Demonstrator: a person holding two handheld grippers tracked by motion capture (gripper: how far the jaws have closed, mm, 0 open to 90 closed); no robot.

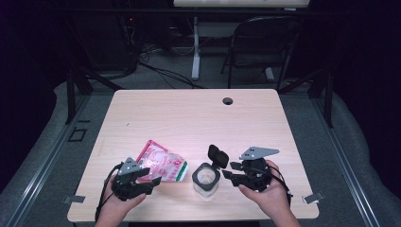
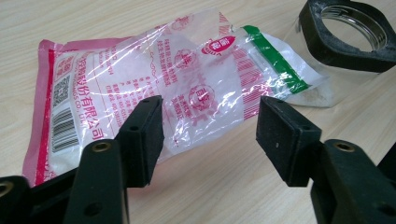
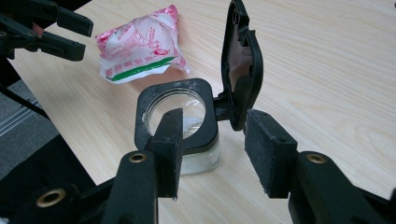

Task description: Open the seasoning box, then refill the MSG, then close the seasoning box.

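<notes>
I see the pale wood-grain counter (image 1: pixel 189 113) carrying everything. On it, left of centre, lies the crinkled pink-and-clear plastic pouch with a green strip (image 1: pixel 161 162), flat and near the front edge. Just beside it to the right stands the small clear jar with a black square collar (image 1: pixel 205 178), its black flip lid (image 1: pixel 218 155) raised. My left tool (image 1: pixel 152 176) hangs at the pouch's near edge, jaws apart. My right tool (image 1: pixel 229 170) sits beside the jar, jaws apart, empty.
</notes>
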